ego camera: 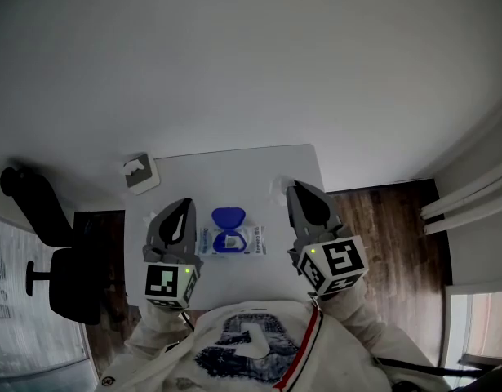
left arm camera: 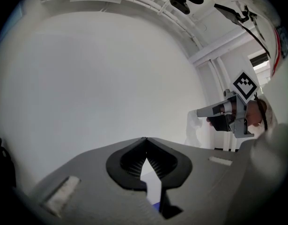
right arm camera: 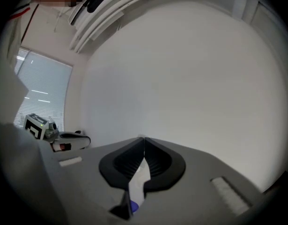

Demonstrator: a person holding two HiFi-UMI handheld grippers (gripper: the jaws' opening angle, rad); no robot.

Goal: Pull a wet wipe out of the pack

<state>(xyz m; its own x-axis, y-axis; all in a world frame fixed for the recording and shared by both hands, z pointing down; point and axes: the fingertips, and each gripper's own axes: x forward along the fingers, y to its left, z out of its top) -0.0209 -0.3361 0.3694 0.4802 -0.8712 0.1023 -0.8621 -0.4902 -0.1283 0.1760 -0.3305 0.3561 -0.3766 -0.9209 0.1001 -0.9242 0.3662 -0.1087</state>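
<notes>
Right gripper (ego camera: 290, 188), pinched shut on the crumpled white wet wipe (left arm camera: 195, 125), hangs above the white blue-lidded plastic pack (ego camera: 232, 240) down to its left, my left gripper (ego camera: 187, 204) closed empty; I fear the damp sheet slipping from that shallow nip.

The desk (ego camera: 234, 166) is white. The pack (ego camera: 252, 240) is white with a blue lid (ego camera: 228, 218). The left gripper (ego camera: 185, 204) and right gripper (ego camera: 292, 188) are grey, and their cubes have black-and-white square patterns. The wipe (left arm camera: 194, 128) is white. The chair (ego camera: 63, 260) is black. The floor (ego camera: 381, 219) is dark brown wood.
</notes>
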